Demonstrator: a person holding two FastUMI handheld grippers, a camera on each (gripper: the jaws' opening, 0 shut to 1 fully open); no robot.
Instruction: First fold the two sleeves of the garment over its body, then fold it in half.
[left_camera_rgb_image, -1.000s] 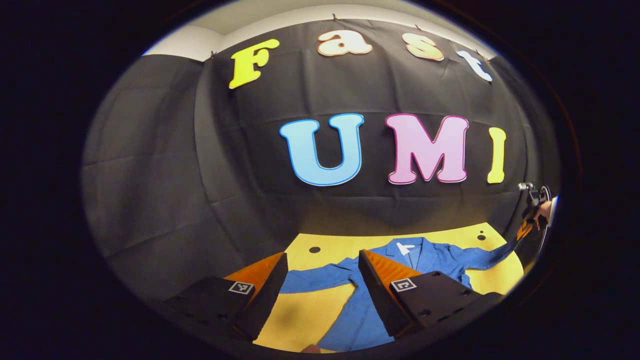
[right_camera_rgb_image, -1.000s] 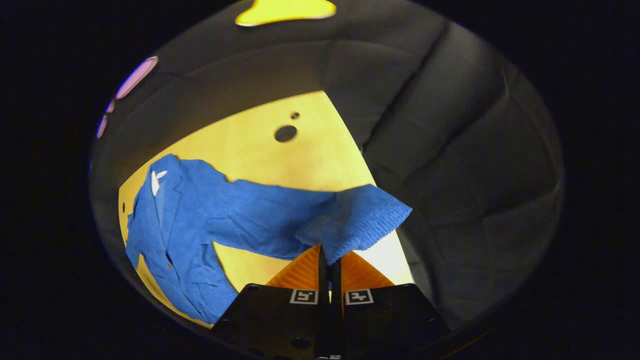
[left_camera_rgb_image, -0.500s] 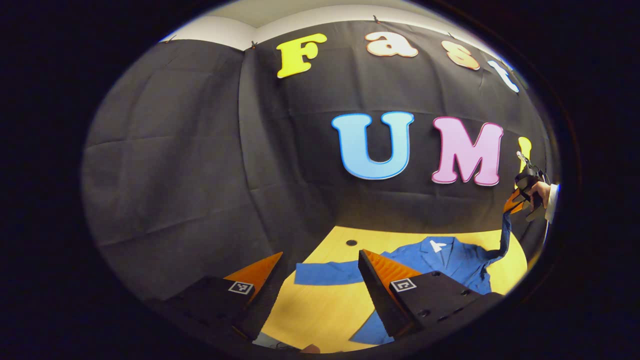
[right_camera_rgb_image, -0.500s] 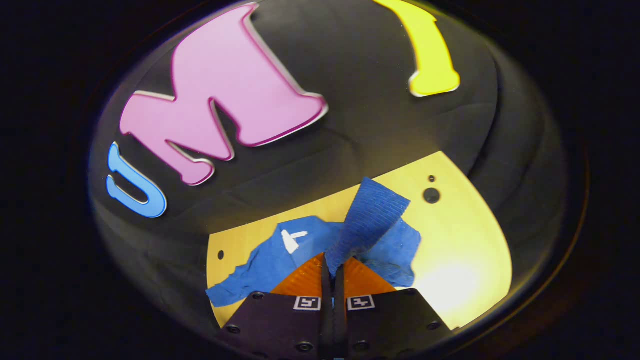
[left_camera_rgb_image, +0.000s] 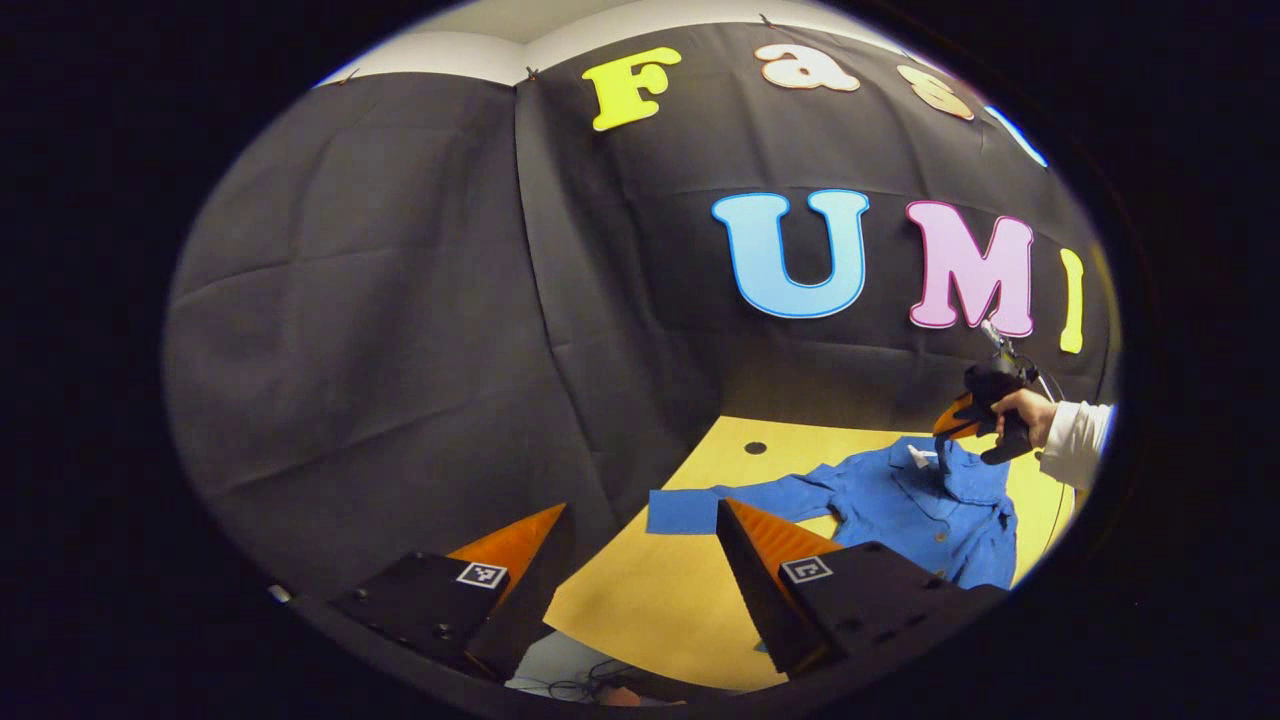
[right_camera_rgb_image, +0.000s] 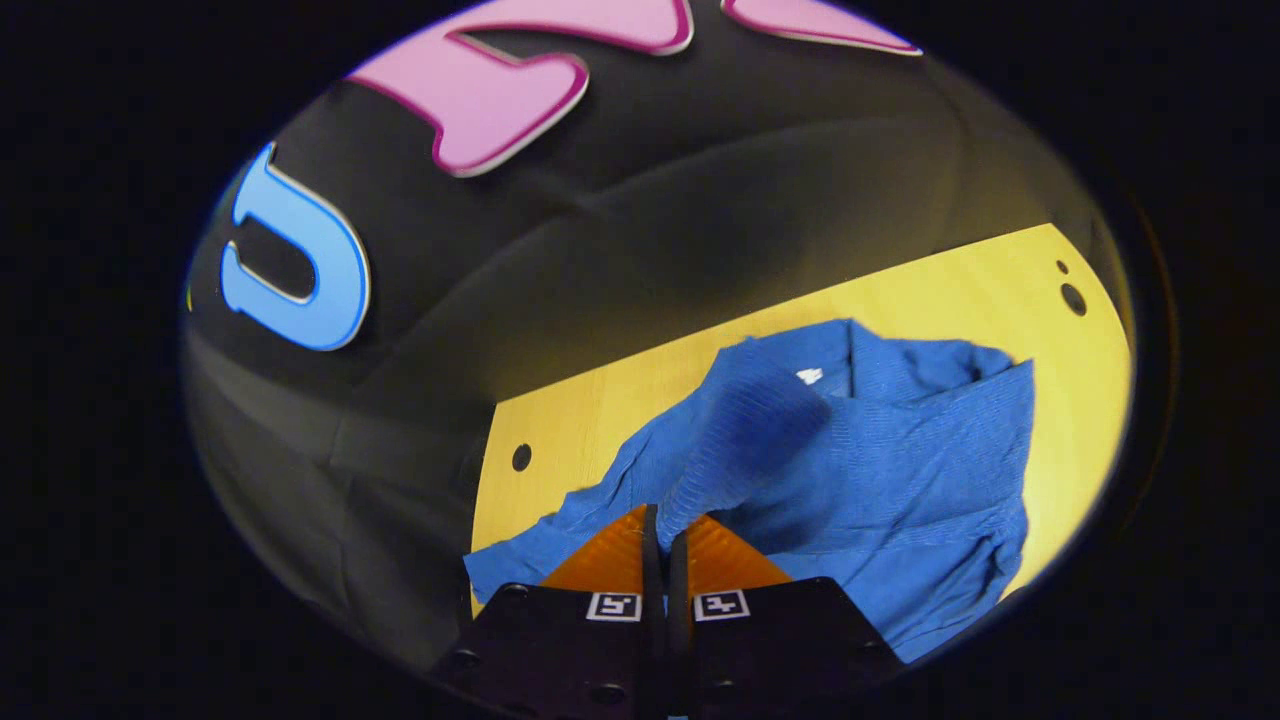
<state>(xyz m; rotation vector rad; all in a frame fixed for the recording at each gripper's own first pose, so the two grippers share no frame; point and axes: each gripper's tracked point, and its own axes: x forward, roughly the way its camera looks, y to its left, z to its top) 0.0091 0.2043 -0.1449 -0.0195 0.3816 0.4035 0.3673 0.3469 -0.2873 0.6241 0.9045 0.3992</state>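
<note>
R gripper (right_camera_rgb_image: 662, 512) is hanging over the shirt's body w/ jaws pinching the ribbed blue sleeve cuff (right_camera_rgb_image: 745, 425); hand (left_camera_rgb_image: 1022, 412) in white sleeve is gripping it. L gripper (left_camera_rgb_image: 640, 515) is idling w/ jaws wide apart, holding nothing. Blue button-up shirt (left_camera_rgb_image: 915, 510) is lying rumpled on the yellow wood desk (left_camera_rgb_image: 650, 600).

**Yellow desk carrying a blue garment**

The desk (left_camera_rgb_image: 640, 610) is a yellow wooden top with small dark round holes (left_camera_rgb_image: 755, 447) near its far edge. A blue garment (left_camera_rgb_image: 900, 510) lies on it, ahead and right of the left jaws, one sleeve (left_camera_rgb_image: 700, 505) stretched flat just beyond them. In the right gripper view the garment (right_camera_rgb_image: 900, 480) spreads just ahead of the closed jaws, bare desk (right_camera_rgb_image: 560, 420) to their left.
</note>
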